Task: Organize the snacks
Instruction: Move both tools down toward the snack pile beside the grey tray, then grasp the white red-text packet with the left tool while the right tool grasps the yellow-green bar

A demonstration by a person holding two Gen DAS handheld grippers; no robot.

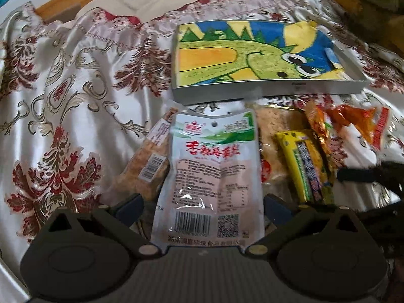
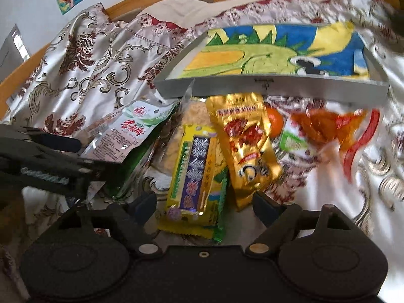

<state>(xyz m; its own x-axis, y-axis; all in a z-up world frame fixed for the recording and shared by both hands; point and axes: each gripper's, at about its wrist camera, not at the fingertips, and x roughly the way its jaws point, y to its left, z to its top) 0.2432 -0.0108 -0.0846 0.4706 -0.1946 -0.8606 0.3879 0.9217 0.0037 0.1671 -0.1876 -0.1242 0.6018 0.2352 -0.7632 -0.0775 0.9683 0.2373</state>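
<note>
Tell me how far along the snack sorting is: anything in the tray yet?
Done: nothing visible; the dinosaur-print tray holds no snacks. In hand: the left hand-held gripper straddles the white pouch, and the right hand-held gripper straddles the yellow bar; neither is clearly gripped. Left: those two, the gold packet, the orange packet and the rest of the pile.

Small print on the white snack pouch [image 1: 209, 166] is too soft to read. Beneath it, the crumbly bar [image 1: 151, 161] shows only its left strip. On the right wrist view the orange wrapper [image 2: 325, 126] smears into blur, and a green-labelled packet [image 2: 294, 139] hides half under it. The yellow bar [image 2: 194, 174] covers most of the pale cracker pack [image 2: 195, 113].
</note>
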